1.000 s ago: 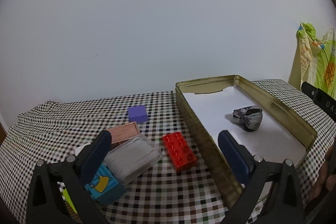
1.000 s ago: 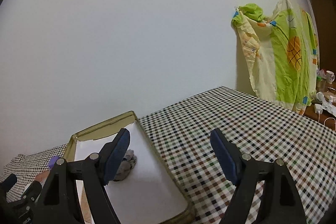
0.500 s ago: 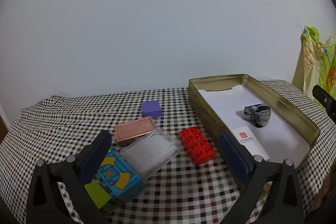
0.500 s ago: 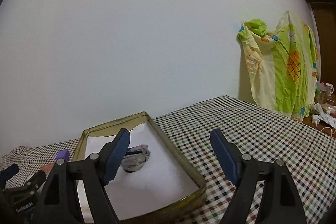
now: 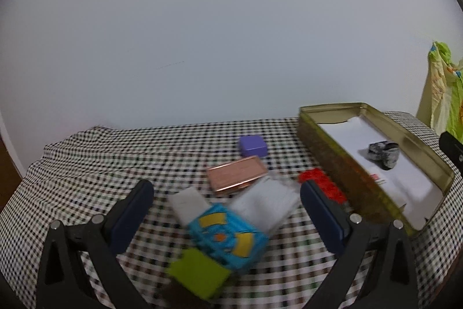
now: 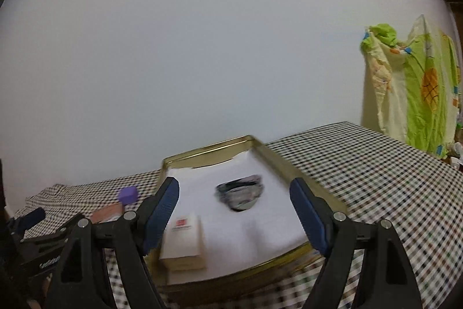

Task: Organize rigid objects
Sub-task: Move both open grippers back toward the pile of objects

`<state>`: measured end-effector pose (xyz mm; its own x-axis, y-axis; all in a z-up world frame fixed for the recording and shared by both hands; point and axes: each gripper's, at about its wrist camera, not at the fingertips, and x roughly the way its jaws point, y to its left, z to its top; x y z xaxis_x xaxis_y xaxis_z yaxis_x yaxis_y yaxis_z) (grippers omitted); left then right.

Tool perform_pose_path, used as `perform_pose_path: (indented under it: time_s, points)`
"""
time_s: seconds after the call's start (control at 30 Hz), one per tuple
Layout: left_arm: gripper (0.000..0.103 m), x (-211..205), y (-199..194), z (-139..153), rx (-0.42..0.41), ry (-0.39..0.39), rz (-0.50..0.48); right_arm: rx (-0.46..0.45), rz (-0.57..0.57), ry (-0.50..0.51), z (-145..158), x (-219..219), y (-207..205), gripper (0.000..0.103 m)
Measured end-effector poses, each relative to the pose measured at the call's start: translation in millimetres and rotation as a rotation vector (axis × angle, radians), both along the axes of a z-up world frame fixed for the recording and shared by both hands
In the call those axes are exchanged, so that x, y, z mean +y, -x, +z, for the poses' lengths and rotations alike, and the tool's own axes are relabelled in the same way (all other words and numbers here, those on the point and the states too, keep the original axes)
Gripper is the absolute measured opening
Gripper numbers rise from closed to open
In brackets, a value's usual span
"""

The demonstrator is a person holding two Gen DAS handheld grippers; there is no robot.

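The loose pile, led by the blue patterned box (image 5: 228, 236), is seen just ahead of and between the spread, empty left tongs (image 5: 227, 210), its long axis slanting toward the gold tin (image 5: 327, 152) on the right (where the right tongs (image 6: 234, 210), likewise spread and empty, hover), with bare checkered surface (image 5: 101, 158) free to the left.

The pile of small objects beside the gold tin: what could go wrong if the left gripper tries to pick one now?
The blue box, green block and clear case touch or overlap, so the open left gripper may nudge or grab two at once. The red brick lies against the tin wall, leaving little finger room.
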<state>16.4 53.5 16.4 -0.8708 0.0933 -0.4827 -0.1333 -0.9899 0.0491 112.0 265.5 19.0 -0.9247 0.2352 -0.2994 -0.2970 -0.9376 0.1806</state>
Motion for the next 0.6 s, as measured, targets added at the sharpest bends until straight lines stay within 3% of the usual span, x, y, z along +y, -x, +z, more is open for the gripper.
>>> perform_pose_path:
  time_s: [0.27,0.6]
  points:
    - [0.103,-41.0,14.8,-3.2,-0.015,0.002,0.094,-0.045,0.129,0.025,-4.4,-38.9,8.1,0.081]
    - [0.102,-88.7,31.3,-10.6,-0.07,-0.018,0.185,-0.177,0.343,0.05,-17.0,-94.5,22.1,0.081]
